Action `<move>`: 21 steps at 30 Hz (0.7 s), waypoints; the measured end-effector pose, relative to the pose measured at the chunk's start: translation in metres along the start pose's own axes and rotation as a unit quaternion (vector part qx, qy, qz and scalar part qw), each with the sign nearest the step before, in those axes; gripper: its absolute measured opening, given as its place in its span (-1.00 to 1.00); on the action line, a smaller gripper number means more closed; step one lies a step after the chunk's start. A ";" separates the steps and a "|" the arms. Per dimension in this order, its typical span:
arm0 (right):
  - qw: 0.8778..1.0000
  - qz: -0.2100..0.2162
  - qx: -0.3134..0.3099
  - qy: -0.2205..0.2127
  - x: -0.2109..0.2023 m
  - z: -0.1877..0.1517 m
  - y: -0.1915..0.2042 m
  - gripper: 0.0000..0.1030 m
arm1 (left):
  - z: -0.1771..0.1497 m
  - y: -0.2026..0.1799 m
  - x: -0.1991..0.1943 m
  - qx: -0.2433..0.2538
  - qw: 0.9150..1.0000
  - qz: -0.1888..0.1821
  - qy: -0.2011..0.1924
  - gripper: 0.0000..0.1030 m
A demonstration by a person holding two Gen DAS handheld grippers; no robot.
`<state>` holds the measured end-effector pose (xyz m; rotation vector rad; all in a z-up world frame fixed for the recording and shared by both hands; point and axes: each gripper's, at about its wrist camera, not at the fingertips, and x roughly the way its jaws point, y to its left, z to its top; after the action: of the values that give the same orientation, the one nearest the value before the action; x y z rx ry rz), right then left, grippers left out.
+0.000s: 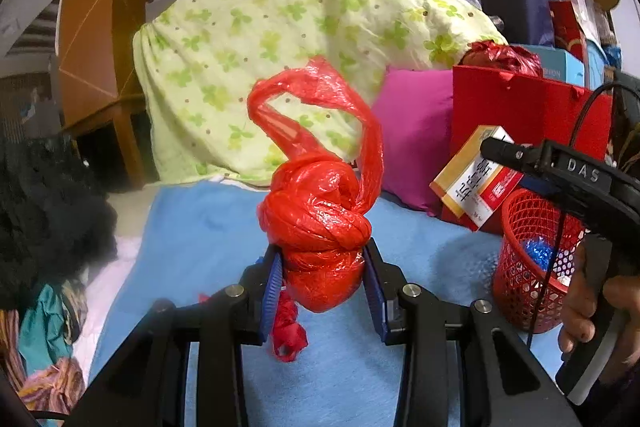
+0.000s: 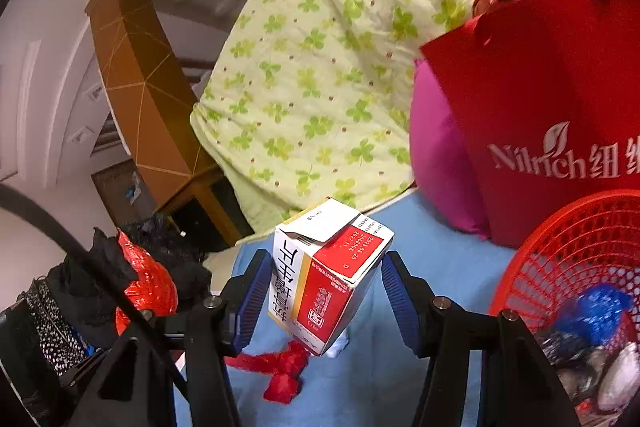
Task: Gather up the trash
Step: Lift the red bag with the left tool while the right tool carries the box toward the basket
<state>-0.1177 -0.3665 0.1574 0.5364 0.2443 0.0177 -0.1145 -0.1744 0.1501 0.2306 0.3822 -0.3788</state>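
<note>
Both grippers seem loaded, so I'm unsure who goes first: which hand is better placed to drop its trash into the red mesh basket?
Right, probably: its gripper holds the red-and-white cardboard box beside the red mesh basket; the left gripper, holding the knotted red plastic bag, sits farther away.

left gripper (image 1: 324, 267): we are clamping its jaws on something | right gripper (image 2: 320, 291): we are holding it likewise, raised

Left gripper (image 1: 323, 267) has its blue pads clamped on a knotted red plastic bag (image 1: 320, 219) above the light blue blanket (image 1: 208, 227). Right gripper (image 1: 500, 151) pinches a red-and-white cardboard box (image 1: 478, 183) over the red mesh plastic basket (image 1: 528, 267).
</note>
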 end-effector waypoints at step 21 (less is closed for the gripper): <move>0.998 -0.019 0.027 -0.045 -0.034 0.020 -0.039 0.17 | 0.018 -0.045 0.001 0.037 0.999 -0.009 0.003 -0.23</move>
<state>-0.1476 -0.4125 0.1619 0.5843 0.1681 -0.0502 -0.1263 -0.2204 0.1592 0.3018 0.3769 -0.4106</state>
